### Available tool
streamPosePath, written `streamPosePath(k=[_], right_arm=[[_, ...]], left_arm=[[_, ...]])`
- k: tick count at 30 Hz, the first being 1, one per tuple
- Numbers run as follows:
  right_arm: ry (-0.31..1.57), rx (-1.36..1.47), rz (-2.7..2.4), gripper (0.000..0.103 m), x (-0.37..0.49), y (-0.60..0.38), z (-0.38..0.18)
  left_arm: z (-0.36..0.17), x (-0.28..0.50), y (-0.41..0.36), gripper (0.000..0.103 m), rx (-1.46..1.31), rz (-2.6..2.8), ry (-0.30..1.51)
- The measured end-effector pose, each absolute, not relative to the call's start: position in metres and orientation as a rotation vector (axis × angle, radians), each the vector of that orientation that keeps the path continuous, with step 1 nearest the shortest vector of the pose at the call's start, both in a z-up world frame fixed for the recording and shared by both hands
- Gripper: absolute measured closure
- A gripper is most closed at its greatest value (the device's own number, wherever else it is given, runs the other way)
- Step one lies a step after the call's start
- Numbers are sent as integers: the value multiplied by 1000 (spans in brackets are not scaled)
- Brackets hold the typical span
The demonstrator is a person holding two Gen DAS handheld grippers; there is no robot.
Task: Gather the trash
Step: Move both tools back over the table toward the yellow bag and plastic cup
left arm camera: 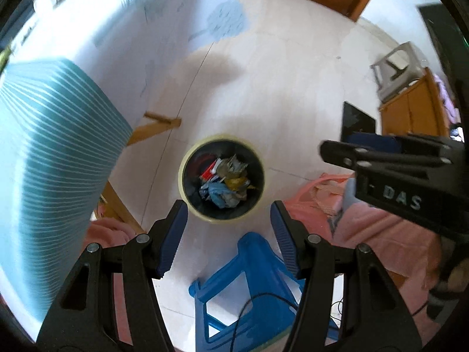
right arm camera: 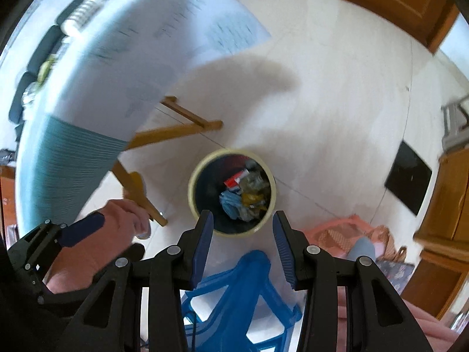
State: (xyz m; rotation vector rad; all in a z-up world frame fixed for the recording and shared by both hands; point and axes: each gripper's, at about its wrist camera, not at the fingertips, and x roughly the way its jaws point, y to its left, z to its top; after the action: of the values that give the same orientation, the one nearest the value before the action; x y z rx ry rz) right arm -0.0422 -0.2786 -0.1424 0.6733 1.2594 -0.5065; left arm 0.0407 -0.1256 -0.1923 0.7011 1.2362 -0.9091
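Observation:
A round bin with a pale yellow rim [left arm camera: 187,158] [right arm camera: 195,182] stands on the white floor far below both grippers. Crumpled trash [left arm camera: 225,182] [right arm camera: 243,193] lies inside it: blue, yellow and red scraps. My left gripper [left arm camera: 228,208] points down over the bin, open, with nothing between its blue pads. My right gripper [right arm camera: 242,217] hangs beside it, also open and empty. Each shows in the other's view: the right gripper [left arm camera: 337,143] at the right edge, the left gripper [right arm camera: 70,228] at the lower left with a hand [right arm camera: 117,226] on it.
A table under a white and teal cloth [left arm camera: 58,146] [right arm camera: 73,158] overhangs the left, on wooden legs [right arm camera: 176,129]. A blue plastic stool [left arm camera: 249,278] [right arm camera: 243,293] stands just below the grippers. A pink bag [left arm camera: 381,234] lies right. Wooden cabinet [right arm camera: 448,205] and black mat [right arm camera: 410,176] stand farther right.

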Motion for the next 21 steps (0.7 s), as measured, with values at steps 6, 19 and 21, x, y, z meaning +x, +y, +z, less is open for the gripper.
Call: streamPosePath(k=[6, 19, 21], right_arm=[[1197, 635, -430, 60, -18, -260, -84], [1124, 483, -239, 60, 104, -221, 13], [1123, 461, -217, 60, 126, -216, 21]], left_arm=[[-123, 53, -106, 47, 632, -950, 1169], [-32, 193, -32, 47, 449, -741, 1113], [-22, 221, -15, 47, 417, -683, 1101]])
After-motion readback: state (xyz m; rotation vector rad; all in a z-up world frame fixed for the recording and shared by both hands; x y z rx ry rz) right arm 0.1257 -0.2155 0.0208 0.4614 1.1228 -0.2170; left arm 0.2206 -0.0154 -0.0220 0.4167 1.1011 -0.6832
